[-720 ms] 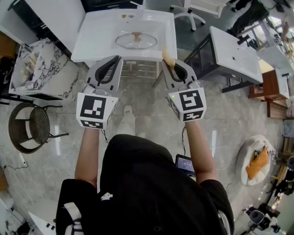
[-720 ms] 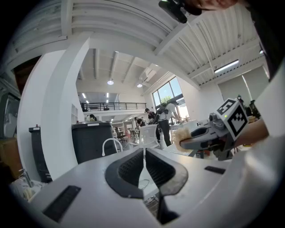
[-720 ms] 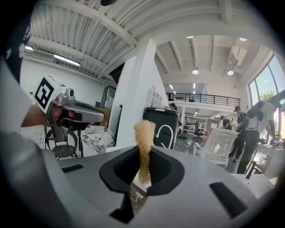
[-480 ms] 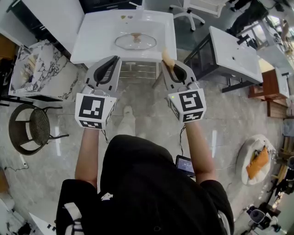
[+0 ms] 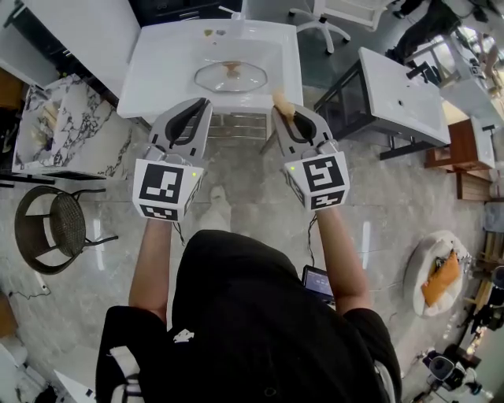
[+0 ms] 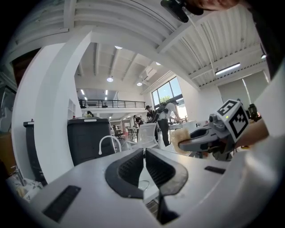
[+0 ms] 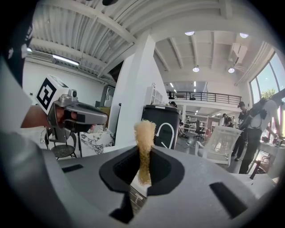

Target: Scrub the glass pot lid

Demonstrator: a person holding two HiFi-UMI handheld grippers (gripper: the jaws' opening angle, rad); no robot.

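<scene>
The glass pot lid (image 5: 231,76) lies in the basin of a white sink (image 5: 157,75) ahead of me, knob up. Both grippers are held short of the sink's front edge, above the floor. My left gripper (image 5: 203,102) (image 6: 144,152) is shut with nothing between its jaws. My right gripper (image 5: 281,108) (image 7: 144,156) is shut on a tan sponge (image 5: 283,100) (image 7: 144,142) that sticks up out of its jaws. In the left gripper view the right gripper (image 6: 209,136) shows with the sponge (image 6: 180,140) at its tip. A curved faucet (image 7: 165,132) stands behind the basin.
A marble-topped cabinet (image 5: 67,130) stands left of the sink, with a round wicker chair (image 5: 53,216) nearer me. Another white basin top (image 5: 402,94) on a dark frame is at the right. A white office chair (image 5: 323,16) stands beyond the sink.
The sink and lid sit slightly lower in the head view, so I have come a little closer. Both grippers keep their pose, and the sponge stays gripped.
</scene>
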